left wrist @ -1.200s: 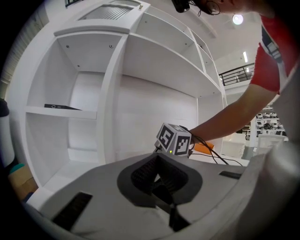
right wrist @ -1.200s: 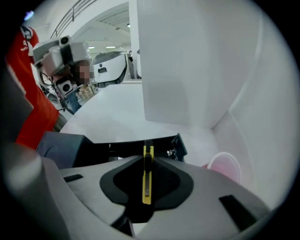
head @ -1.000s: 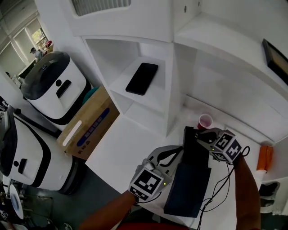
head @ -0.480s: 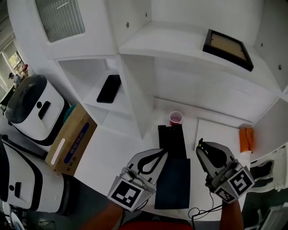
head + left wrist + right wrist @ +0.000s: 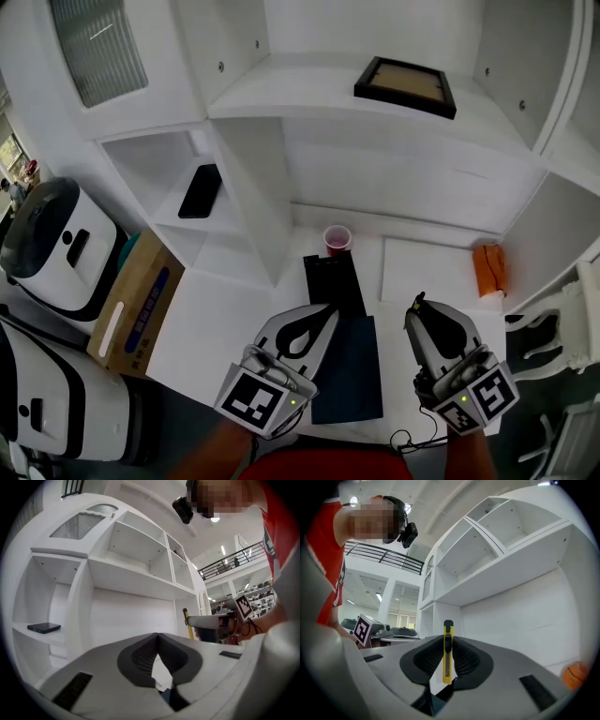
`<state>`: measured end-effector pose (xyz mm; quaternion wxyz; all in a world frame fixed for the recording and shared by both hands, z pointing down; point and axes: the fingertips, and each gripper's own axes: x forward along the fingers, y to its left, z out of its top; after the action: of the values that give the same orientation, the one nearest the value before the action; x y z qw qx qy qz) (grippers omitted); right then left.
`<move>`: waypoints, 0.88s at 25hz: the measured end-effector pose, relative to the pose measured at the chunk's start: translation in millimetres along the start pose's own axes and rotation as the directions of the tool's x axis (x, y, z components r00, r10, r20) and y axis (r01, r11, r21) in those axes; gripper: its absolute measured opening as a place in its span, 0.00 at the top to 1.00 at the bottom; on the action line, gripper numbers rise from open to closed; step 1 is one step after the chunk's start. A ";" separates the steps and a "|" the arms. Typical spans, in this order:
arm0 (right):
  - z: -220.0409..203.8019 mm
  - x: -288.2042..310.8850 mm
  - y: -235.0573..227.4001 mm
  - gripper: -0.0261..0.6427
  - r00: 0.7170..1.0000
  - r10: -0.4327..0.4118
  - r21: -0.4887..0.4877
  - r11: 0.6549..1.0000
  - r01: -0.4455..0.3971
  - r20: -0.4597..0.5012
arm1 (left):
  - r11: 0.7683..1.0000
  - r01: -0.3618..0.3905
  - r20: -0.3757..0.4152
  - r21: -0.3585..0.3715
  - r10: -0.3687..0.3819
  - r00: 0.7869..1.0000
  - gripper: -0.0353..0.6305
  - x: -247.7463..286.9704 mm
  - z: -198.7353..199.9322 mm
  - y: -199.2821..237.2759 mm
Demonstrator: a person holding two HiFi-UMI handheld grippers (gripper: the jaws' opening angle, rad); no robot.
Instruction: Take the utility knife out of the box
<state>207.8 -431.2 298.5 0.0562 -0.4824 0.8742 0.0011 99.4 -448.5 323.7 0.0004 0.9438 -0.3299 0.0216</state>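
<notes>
Since a second ago both grippers have come back toward me and up. The right gripper has left the far end of the box near the cup and now hangs to the right of the box, clear of it. The left gripper has lifted off the box's left side.

The knife is out. In the right gripper view its yellow body stands upright, clamped between the two pads. The left gripper view shows that gripper's tips meeting with nothing between them, and the knife appears off to its right.

I judge the taking-out as good as done. What matters now is a steady clamp. The pads hold only the knife's narrow sides, so a quick swing or roll could let it pivot or slip. I would keep it upright and move slowly toward a bare stretch of the table, well in from the edge.

The box lies open on the white table, black half toward the cup, dark blue half toward me. An orange thing sits at the right. White shelving rises behind, with a frame on top and a phone in a left compartment. A carton leans below the table's left edge.
</notes>
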 end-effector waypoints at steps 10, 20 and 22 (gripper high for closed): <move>11.9 -9.6 13.9 0.84 1.000 0.009 -0.036 0.999 -0.009 0.022 | 1.000 0.023 0.023 0.010 -0.023 0.999 0.89 0.3 10.9 -15.8; 14.6 -12.2 15.9 0.84 1.000 0.019 -0.038 0.999 -0.019 0.019 | 1.000 0.026 0.028 0.013 -0.026 0.999 0.89 0.5 13.6 -19.7; 16.5 -11.3 16.6 0.84 0.999 0.022 -0.036 0.999 -0.021 0.029 | 1.000 0.025 0.029 0.013 -0.026 0.999 0.89 0.6 13.9 -19.6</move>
<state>201.3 -411.9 282.4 0.0605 -0.4738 0.8782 0.0245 112.6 -433.7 310.2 -0.0101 0.9481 -0.3176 0.0101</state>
